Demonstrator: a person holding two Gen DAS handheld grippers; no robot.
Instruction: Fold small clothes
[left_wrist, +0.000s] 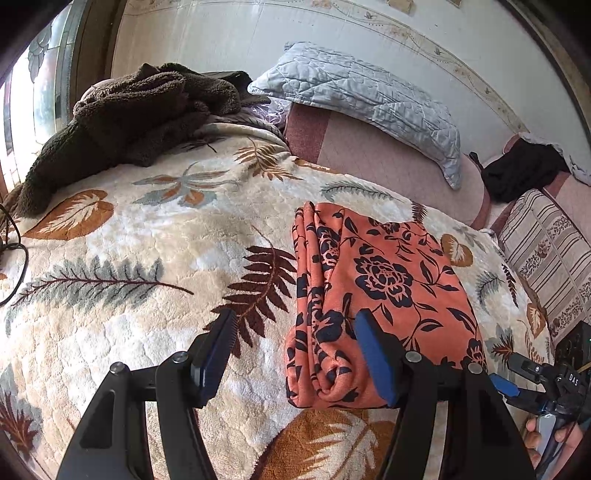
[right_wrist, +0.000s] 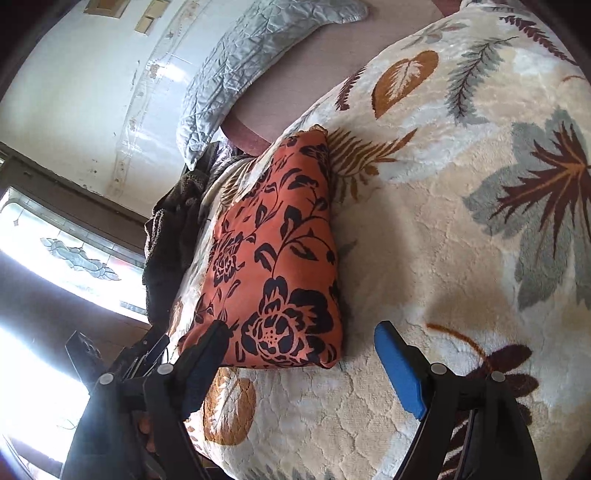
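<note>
Cream plush bedding with a leaf print (left_wrist: 155, 236) covered the bed and filled most of both views. On it lay the folded orange cloth with a dark flower pattern (left_wrist: 384, 280), a compact stack with its rolled edges showing along its left side in the left wrist view. Nothing held it; it rested flat on the blanket, towards the right of that view.

The left gripper (left_wrist: 295, 339) hovered at the near end of the cloth with its fingers apart. Its right finger (left_wrist: 373, 354), padded in blue, stood over the near edge of the cloth, while the left finger stood over bare blanket, just beside the cloth. Whether the right pad touched the fabric could not be told.

The right gripper (right_wrist: 303, 347) was also spread wide. Its left finger (right_wrist: 207, 354) overlapped the near left corner of the cloth in the right wrist view, and its blue right finger stood over the blanket, clear of the cloth. No fabric was pinched between the pads of either gripper.

Farther back on the bed, at the left, a dark brown fleece garment (left_wrist: 125, 122) lay in a heap. A pale blue quilted pillow (left_wrist: 365, 103) leaned against the white wall (left_wrist: 207, 40) behind a pinkish bolster (left_wrist: 388, 162). Bright light came through a patterned window (right_wrist: 74, 258). At the far right of the left wrist view a striped cushion (left_wrist: 546, 251) showed, and a person's hand (left_wrist: 554, 439) gripped the handle of the other tool.
</note>
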